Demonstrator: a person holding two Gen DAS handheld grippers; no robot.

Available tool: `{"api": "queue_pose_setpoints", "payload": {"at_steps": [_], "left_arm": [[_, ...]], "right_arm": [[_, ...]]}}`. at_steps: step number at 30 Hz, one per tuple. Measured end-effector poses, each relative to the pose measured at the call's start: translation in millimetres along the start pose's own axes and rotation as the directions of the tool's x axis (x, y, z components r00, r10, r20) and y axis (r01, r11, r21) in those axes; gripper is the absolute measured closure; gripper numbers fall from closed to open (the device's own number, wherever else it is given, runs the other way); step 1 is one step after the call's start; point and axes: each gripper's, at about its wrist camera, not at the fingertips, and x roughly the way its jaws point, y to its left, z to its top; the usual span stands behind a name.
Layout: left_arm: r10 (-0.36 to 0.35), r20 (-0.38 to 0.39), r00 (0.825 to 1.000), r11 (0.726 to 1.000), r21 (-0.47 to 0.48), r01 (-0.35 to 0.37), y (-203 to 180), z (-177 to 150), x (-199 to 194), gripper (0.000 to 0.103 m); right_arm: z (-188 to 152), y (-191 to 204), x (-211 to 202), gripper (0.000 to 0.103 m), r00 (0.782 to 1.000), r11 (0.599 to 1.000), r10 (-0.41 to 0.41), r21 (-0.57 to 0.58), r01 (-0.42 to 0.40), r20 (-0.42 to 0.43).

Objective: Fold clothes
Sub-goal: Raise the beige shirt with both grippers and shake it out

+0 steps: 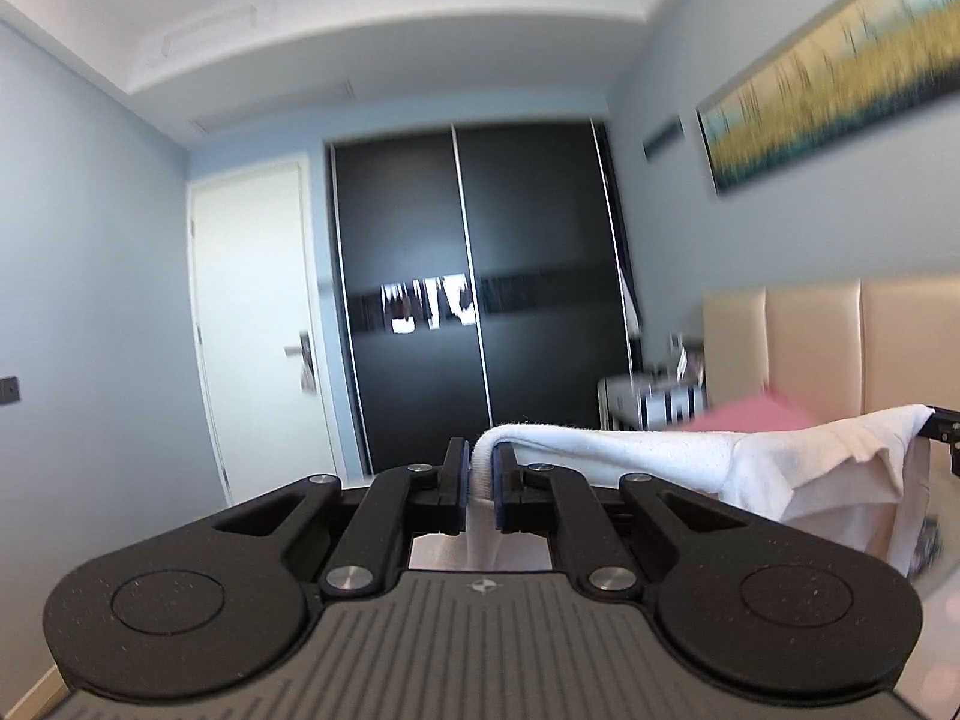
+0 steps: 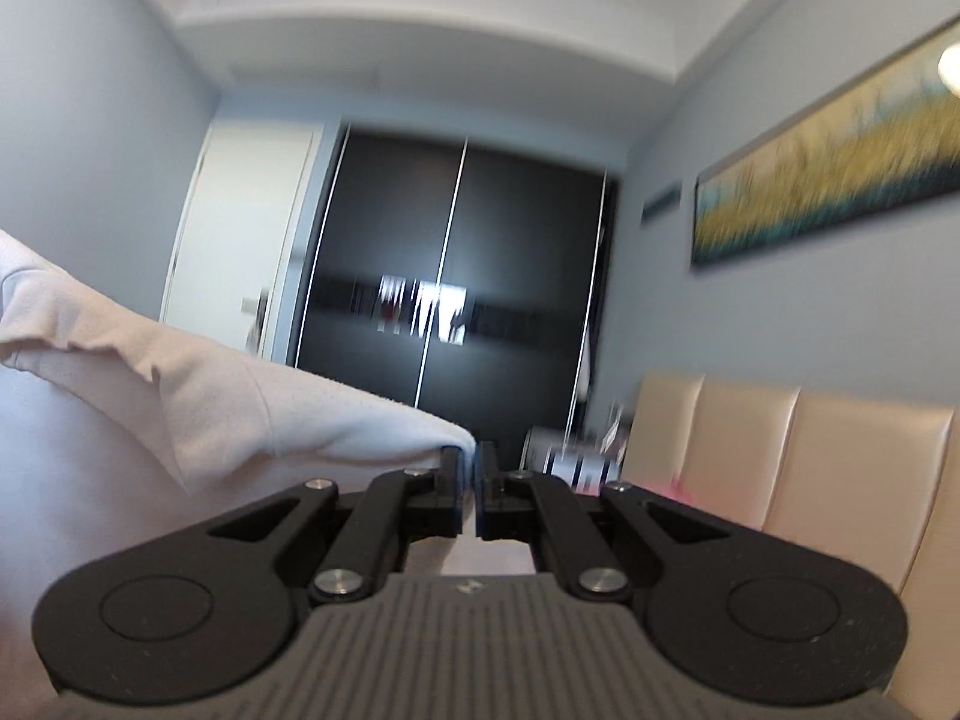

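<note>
Jaws: left gripper [image 1: 479, 483] clenched on white garment [image 1: 660, 456] | right gripper [image 2: 469, 489] clenched on same garment

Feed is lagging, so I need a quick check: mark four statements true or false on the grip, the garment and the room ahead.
1. The left gripper is shut on the white garment. True.
2. The right gripper stands wide open. False: it is shut on the garment's edge.
3. The garment is red. False: white.
4. A dark sliding wardrobe stands ahead, with a white door to its left. True.
</note>
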Motion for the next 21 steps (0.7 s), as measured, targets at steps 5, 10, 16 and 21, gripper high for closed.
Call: {"api": "queue_pose_setpoints", "payload": {"at_steps": [5,10,16,21], "left_arm": [[-0.003,0.124,0.992,0.996,-0.086,0.014,20,48,-60,0.097],[0.004,0.223,0.975,0.996,-0.083,0.015,15,62,-103,0.098],[-0.045,0.226,0.973,0.995,-0.078,0.065,10,71,-132,0.098],[-0.038,0.207,0.978,0.997,-0.053,0.051,5,72,-123,0.098]], "right_arm": [[59,-7,-58,0.100,0.987,0.999,-0.028,0.038,0.023,0.156],[85,-14,-116,0.100,0.961,0.998,-0.055,0.046,0.044,0.271],[92,-27,-165,0.100,0.960,0.994,-0.061,0.104,0.033,0.274],[86,-25,-173,0.100,0.958,0.994,-0.057,0.106,0.028,0.280]]}}
